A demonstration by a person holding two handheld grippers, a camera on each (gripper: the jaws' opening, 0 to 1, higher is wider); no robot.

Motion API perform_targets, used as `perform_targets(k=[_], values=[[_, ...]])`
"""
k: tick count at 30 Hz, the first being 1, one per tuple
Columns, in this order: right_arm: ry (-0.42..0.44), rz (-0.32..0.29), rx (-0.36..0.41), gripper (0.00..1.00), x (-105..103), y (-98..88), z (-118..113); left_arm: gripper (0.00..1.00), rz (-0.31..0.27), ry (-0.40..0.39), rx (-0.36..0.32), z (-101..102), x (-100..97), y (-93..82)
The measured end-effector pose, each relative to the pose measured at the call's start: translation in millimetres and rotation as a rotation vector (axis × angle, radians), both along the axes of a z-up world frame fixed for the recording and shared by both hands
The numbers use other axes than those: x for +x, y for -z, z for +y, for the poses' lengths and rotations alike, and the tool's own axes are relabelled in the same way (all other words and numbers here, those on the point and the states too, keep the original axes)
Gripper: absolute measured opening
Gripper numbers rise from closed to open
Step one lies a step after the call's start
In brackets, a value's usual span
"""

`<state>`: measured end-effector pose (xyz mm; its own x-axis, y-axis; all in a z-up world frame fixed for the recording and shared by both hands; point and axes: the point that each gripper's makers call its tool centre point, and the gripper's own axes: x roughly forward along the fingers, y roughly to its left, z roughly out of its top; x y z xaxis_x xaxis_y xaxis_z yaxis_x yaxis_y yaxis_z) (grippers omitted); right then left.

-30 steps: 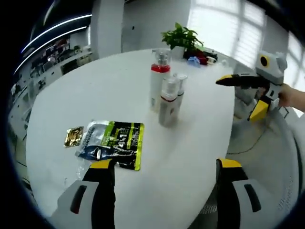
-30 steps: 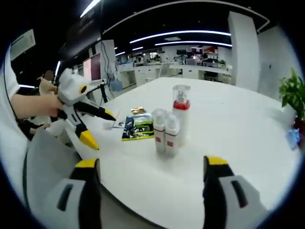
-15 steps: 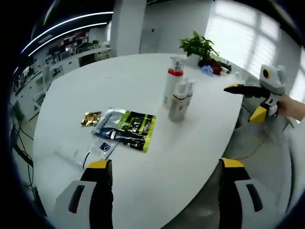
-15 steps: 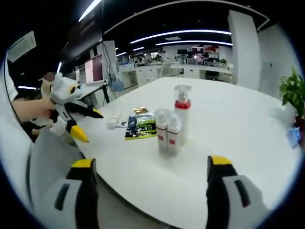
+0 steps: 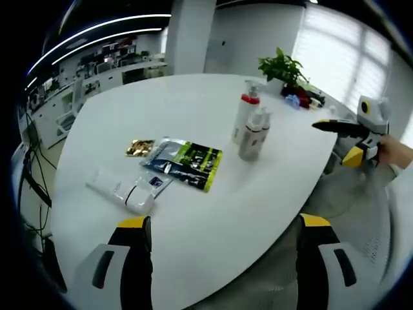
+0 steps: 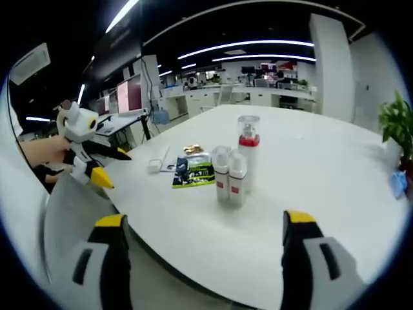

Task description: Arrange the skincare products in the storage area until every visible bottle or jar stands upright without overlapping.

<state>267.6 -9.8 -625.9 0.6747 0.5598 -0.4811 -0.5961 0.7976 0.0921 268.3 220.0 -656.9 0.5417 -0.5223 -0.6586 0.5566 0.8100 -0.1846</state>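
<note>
1. The left gripper [image 5: 219, 242] was held off the near edge of the white table [image 5: 193, 103], its jaws wide apart with nothing between them.
2. The right gripper [image 6: 201, 248] was likewise held clear of the table, jaws apart and empty.
3. Three bottles were seen upright in a tight cluster: a tall red-collared pump bottle [image 5: 244, 119] and two small spray bottles [image 5: 253, 134] just beside it.
4. A white tube [image 5: 120, 192] was seen lying flat, with a dark and green sachet [image 5: 187, 164] and a gold packet [image 5: 139, 148] near it.
5. A potted plant [image 5: 282, 66] stood at the far edge.
</note>
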Motion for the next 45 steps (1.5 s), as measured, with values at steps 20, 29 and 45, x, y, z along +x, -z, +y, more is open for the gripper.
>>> perform_targets(k=[20,29,45], values=[[0.018,0.002,0.006,0.99,5,-1.9,-3,0.89,0.07,-0.109,0.046,22,8.8,11.9],[0.022,-0.003,0.002,0.99,13,-5.0,-4,0.84,0.123,-0.252,0.057,42,26.4,23.9],[0.024,0.02,-0.006,0.98,17,2.6,0,0.87,0.193,-0.536,0.032,78,86.1,39.2]])
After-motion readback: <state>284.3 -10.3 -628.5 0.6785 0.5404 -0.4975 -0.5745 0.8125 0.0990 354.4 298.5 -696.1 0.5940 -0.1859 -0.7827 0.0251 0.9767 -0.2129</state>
